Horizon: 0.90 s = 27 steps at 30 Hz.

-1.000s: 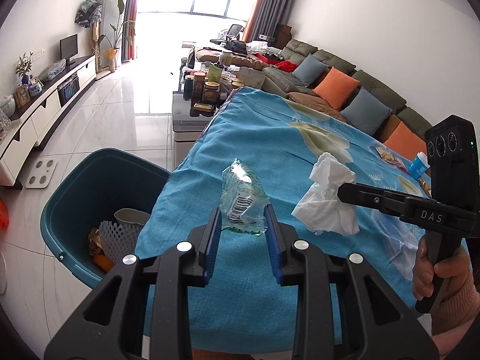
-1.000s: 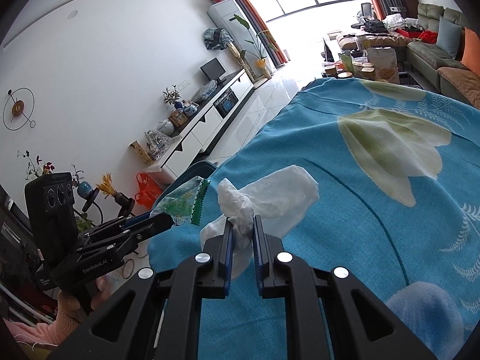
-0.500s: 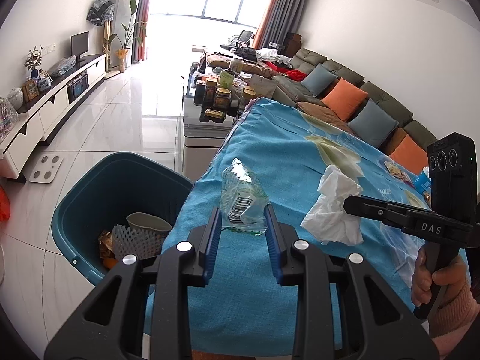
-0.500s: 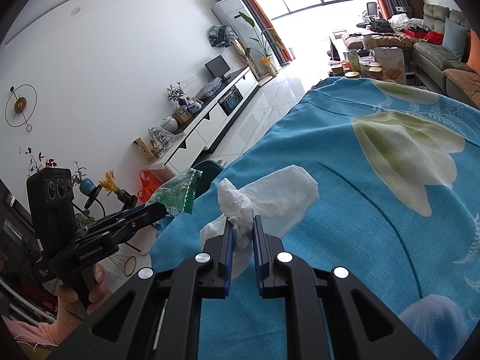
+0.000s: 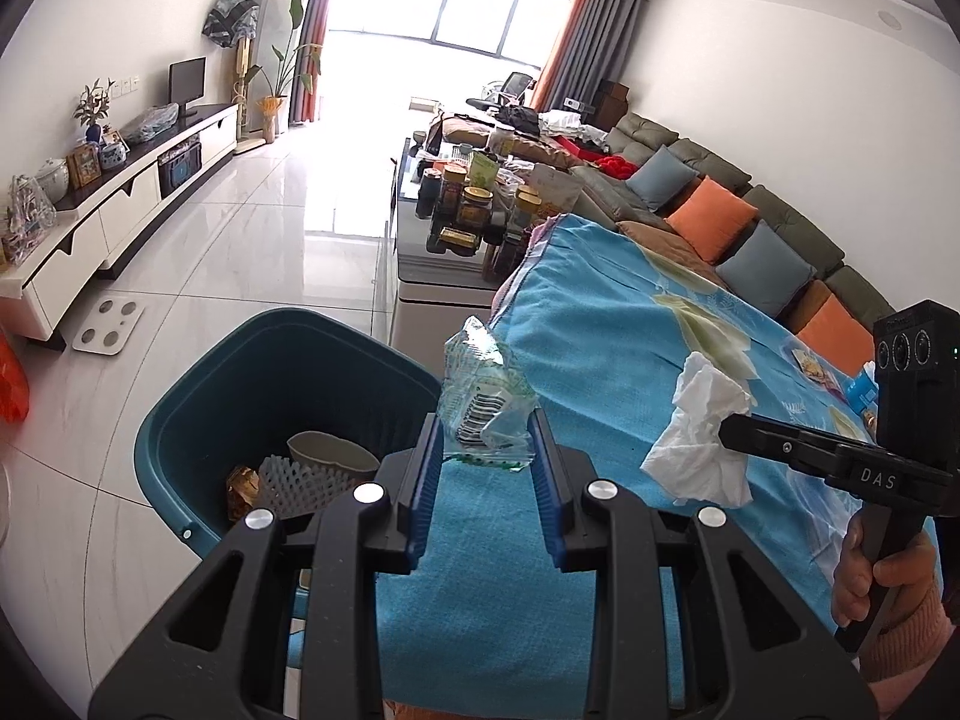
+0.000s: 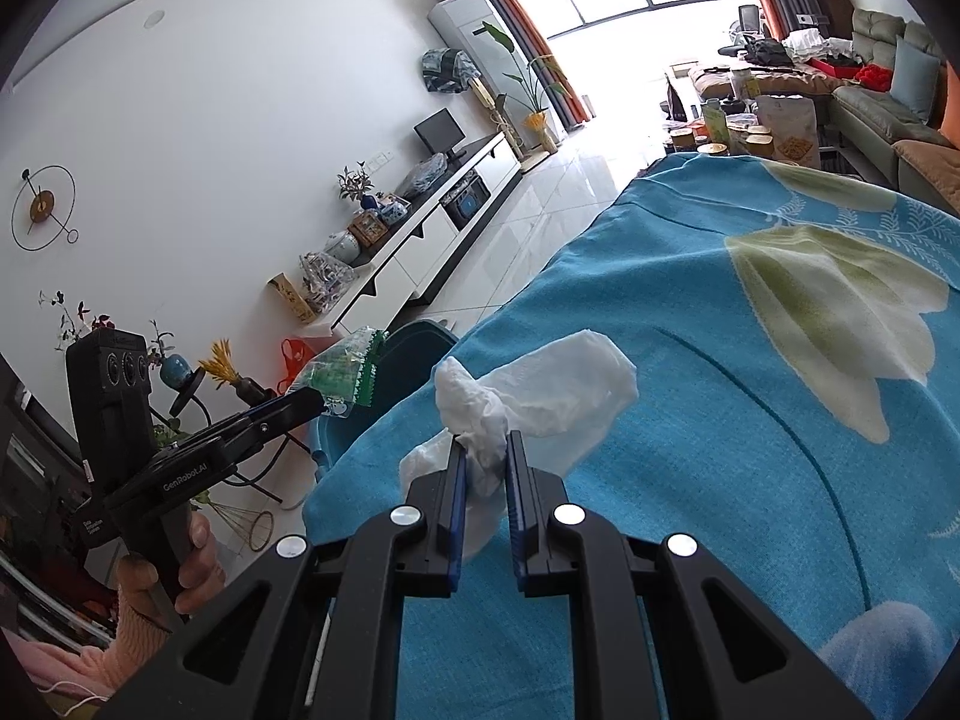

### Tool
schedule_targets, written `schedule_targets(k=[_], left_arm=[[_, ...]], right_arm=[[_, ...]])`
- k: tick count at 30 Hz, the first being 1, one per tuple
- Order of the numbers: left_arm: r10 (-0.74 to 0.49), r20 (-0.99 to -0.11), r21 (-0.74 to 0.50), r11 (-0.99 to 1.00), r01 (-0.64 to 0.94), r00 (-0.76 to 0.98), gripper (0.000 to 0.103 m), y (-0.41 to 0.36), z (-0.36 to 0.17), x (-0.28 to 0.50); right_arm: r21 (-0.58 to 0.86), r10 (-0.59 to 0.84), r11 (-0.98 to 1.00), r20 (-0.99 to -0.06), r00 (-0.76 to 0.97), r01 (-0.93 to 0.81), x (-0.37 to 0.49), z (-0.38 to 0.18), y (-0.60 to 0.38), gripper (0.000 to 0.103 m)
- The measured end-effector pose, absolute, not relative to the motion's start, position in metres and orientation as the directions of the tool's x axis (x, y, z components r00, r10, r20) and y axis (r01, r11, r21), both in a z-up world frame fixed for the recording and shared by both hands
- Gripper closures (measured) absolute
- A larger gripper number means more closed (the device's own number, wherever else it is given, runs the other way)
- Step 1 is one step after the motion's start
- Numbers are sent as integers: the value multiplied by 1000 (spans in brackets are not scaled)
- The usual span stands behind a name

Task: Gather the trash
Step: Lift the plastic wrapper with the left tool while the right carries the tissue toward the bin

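My left gripper [image 5: 485, 420] is shut on a crumpled clear plastic wrapper [image 5: 483, 402] with green print and a barcode. It hangs over the table's left edge, close to the teal bin [image 5: 198, 414] on the floor. The bin holds a white foam net, a cup and a brown scrap. My right gripper [image 6: 485, 441] is shut on a crumpled white tissue [image 6: 540, 390] above the blue cloth [image 6: 750, 420]. In the left wrist view the tissue [image 5: 702, 438] hangs from the right gripper's tip; in the right wrist view the wrapper [image 6: 345, 375] sticks out of the left gripper.
A blue flowered cloth [image 5: 600, 324] covers the table. Small packets [image 5: 816, 369] lie at its far right. A low table with jars [image 5: 468, 210] stands beyond it, a sofa with cushions [image 5: 720, 222] on the right, a white TV cabinet [image 5: 120, 204] on the left, a scale [image 5: 108, 324] on the tiles.
My left gripper has carried the wrapper leftwards, from over the cloth to the table's edge beside the bin. The right gripper has kept still with the tissue.
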State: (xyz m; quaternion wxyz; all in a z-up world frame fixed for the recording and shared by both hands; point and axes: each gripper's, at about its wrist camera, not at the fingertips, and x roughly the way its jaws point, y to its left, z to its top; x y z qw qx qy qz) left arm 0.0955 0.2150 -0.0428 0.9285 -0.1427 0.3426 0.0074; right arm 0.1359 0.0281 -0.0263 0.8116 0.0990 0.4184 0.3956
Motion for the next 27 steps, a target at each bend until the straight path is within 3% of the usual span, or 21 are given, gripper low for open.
schedule_targets(k=[27], left_arm=[[7,-633,-273,934,-232,774,74,281,-51,77]], right_arm=[[477,750,610,-605,267,-633,134,-25,89,92]])
